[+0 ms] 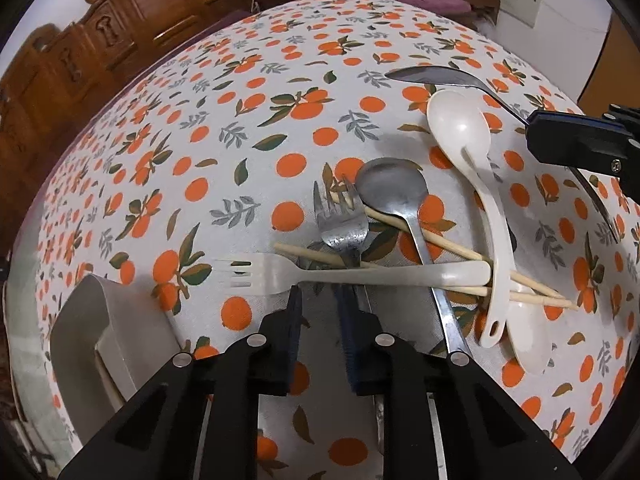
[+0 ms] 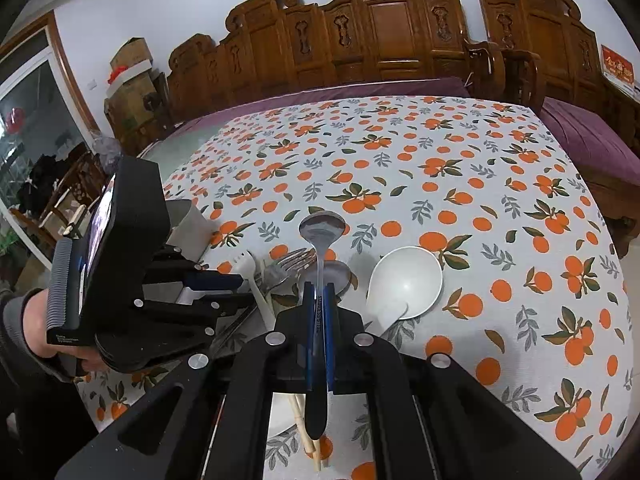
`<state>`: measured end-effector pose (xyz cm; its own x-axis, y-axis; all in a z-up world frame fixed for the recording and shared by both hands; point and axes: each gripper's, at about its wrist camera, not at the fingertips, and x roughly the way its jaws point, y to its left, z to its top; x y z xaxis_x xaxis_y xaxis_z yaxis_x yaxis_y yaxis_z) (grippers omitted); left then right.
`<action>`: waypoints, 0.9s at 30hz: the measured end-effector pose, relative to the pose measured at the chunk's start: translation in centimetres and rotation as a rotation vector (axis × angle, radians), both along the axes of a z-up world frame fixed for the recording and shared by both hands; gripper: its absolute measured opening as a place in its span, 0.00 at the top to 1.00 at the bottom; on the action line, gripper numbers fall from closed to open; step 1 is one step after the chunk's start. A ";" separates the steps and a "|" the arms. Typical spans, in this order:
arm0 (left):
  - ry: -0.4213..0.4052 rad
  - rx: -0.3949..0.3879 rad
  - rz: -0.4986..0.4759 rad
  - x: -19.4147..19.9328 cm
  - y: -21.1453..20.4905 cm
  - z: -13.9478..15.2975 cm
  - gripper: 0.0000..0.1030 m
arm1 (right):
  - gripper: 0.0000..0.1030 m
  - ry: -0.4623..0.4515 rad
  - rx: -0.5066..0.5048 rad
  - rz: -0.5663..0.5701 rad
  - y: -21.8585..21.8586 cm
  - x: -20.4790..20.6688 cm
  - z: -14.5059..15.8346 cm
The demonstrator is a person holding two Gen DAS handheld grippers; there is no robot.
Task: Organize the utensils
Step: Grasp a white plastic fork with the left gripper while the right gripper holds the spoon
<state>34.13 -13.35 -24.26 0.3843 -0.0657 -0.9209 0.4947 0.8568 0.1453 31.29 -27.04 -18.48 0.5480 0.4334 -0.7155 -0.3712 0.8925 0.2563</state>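
Note:
A pile of utensils lies on the orange-print tablecloth: a white plastic fork (image 1: 320,274), a metal fork (image 1: 344,224), a metal spoon (image 1: 394,192), a white ladle spoon (image 1: 472,152) and wooden chopsticks (image 1: 448,246). My left gripper (image 1: 318,300) is open, its fingertips just short of the white fork's handle, one to each side. My right gripper (image 2: 319,292) is shut on the handle of a second metal spoon (image 2: 322,226), held above the pile; it also shows in the left wrist view (image 1: 436,76).
A grey utensil holder (image 1: 96,332) stands at the table's left edge beside my left gripper, also seen in the right wrist view (image 2: 192,220). Carved wooden chairs (image 2: 380,28) and purple cushions ring the far side. Open tablecloth (image 2: 460,168) lies beyond the pile.

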 end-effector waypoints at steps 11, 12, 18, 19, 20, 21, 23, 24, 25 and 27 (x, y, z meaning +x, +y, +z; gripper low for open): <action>-0.028 -0.197 0.275 1.2 2.2 1.9 0.64 | 0.95 -0.002 0.001 -0.012 -0.2 0.2 0.1; -0.021 -0.208 0.307 1.5 2.4 1.8 0.63 | 0.95 -0.002 0.003 -0.014 -0.2 0.2 0.1; 0.014 -0.219 0.451 2.1 2.5 0.8 0.63 | 0.95 -0.004 0.009 -0.024 -0.6 0.3 0.2; 0.019 -0.217 0.461 2.0 2.5 0.7 0.63 | 0.95 -0.004 0.010 -0.025 -0.7 0.3 0.2; 0.022 -0.215 0.469 1.8 2.5 0.5 0.63 | 0.95 -0.004 0.010 -0.025 -0.7 0.3 0.2; 0.034 -0.220 0.480 1.7 2.5 0.3 0.63 | 0.95 -0.005 0.011 -0.026 -0.8 0.3 0.2; 0.041 -0.230 0.498 1.4 2.6 0.1 0.63 | 0.95 -0.007 0.014 -0.028 -0.7 0.3 0.3; 0.039 -0.227 0.500 1.4 2.6 0.0 0.63 | 0.95 -0.008 0.014 -0.029 -0.7 0.3 0.4; 0.037 -0.223 0.501 1.4 2.6 0.0 0.63 | 0.95 -0.010 0.016 -0.029 -0.8 0.3 0.4; 0.031 -0.213 0.493 1.2 2.5 0.0 0.63 | 0.95 -0.010 0.015 -0.029 -0.8 0.3 0.5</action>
